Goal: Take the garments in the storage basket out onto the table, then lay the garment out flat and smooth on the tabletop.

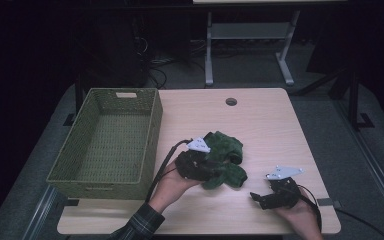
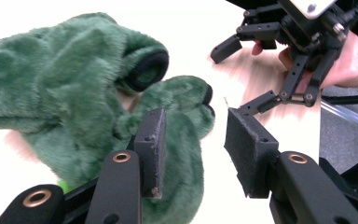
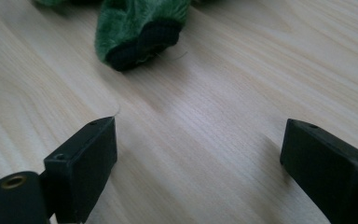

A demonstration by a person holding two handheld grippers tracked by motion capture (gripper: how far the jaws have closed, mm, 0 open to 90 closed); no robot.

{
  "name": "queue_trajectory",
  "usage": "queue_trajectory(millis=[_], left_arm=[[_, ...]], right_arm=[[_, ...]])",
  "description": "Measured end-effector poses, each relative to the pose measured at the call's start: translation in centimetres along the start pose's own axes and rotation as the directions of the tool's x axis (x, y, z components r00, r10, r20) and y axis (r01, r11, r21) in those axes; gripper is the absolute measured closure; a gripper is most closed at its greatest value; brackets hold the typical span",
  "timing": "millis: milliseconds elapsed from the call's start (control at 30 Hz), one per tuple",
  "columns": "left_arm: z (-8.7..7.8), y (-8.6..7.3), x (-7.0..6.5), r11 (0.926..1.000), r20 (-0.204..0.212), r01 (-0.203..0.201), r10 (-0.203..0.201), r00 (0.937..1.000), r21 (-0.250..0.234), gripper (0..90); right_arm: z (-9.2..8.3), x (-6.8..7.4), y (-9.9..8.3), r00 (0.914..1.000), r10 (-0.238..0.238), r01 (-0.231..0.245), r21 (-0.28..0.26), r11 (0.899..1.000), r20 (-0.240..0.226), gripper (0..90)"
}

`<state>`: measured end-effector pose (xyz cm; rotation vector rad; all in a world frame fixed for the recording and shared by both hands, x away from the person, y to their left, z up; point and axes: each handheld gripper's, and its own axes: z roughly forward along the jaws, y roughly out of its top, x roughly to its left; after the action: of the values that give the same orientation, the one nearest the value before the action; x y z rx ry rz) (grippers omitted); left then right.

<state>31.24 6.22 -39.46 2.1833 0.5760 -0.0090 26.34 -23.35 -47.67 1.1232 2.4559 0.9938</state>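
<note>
While the woven basket (image 1: 105,142) stands empty at the left of the desk (image 1: 265,125), the green plush garment (image 1: 223,157) lies bunched near the desk's middle, just right of the basket and well apart from its rim.

Risk, largest first: the garment is bulky and floppy, with cuffs hanging loose. If I lift it by one fold, I judge the rest may drag across the desk, catch the basket wall or slip free short of the basket.

My left gripper (image 2: 193,140) sits over the garment's near edge. Its jaws stand apart and one pad (image 2: 151,151) lies against the pile, with nothing pinched between them. A closure here could take only fur, a weak hold.

My right gripper (image 3: 198,158) rests at the near right, jaws wide and empty over bare desk, a dark cuff (image 3: 142,42) ahead of it. It gives no support at present.

Markings: no brand, label or legible writing found on any item.
</note>
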Motion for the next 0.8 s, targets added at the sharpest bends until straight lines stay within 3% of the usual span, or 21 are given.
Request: queue_trajectory(millis=[233, 333, 467, 700, 800], left_arm=[[1.5, -0.5, -1.4, 0.9995, -0.034, -0.03, 0.031, 0.999, 0.01, 48.2], [2.1, -0.7, -1.4, 0.9991, -0.045, -0.036, 0.037, 0.9983, 0.022, 43.7], [3.7, -1.4, -1.2, 0.9978, -0.09, -0.042, 0.047, 0.9948, 0.051, 40.3], [5.0, -2.4, -0.2, 0.9952, -0.129, -0.034, 0.046, 0.9905, 0.091, 40.2], [5.2, -2.6, -0.1, 0.994, -0.152, -0.043, 0.058, 0.9867, 0.1, 46.1]], right_arm=[[-0.3, 0.3, 0.7, 0.9977, 0.023, -0.027, -0.059, 0.998, -0.064, 13.6], [-0.1, 0.3, 1.1, 0.9958, 0.029, -0.036, -0.072, 0.997, -0.087, 14.0], [0.5, 0.2, 1.7, 0.9927, 0.038, -0.048, -0.084, 0.995, -0.115, 16.1], [2.2, 0.8, 2.8, 0.9885, 0.004, -0.017, -0.08, 0.997, -0.151, 27.1], [2.8, 1.2, 3.3, 0.988, -0.006, -0.007, -0.082, 0.997, -0.154, 37.1]])
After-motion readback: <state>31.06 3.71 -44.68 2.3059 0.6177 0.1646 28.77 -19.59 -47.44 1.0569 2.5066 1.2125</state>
